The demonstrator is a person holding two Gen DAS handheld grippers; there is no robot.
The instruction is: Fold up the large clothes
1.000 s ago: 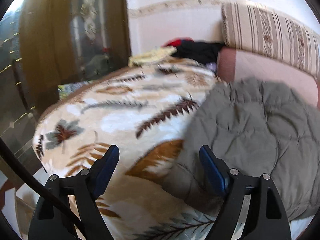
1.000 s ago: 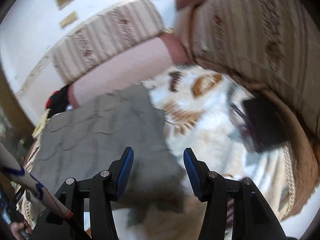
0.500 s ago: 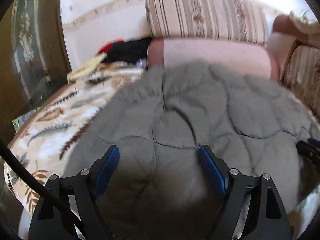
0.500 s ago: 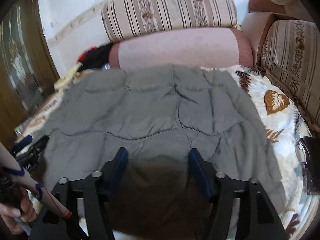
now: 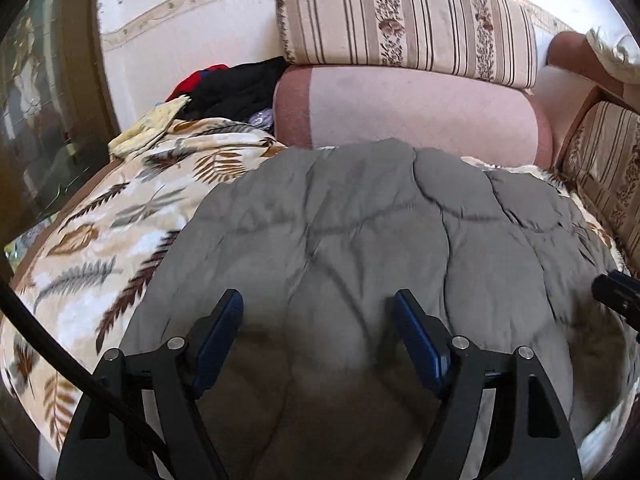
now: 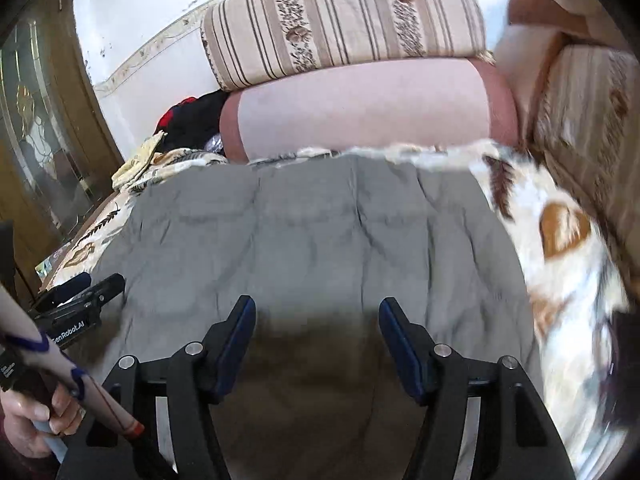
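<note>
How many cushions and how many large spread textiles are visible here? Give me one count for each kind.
Striped cushions: 2
Pink bolster cushion: 1
Grey quilted garment: 1
Leaf-print blanket: 1
Total: 5

quilted garment (image 5: 360, 240): plain grey, stitched panels
blanket (image 5: 100, 248): cream ground, brown, tan and grey leaf and feather print
back cushion (image 5: 408, 24): beige, brown stripes, floral bands
bolster (image 5: 408, 112): pale pink, darker rose ends
clothes pile (image 5: 236, 88): black, red, a bit of blue
left tongs (image 5: 318, 336): black frame, blue pads
right tongs (image 6: 318, 336): black frame, blue pads
</note>
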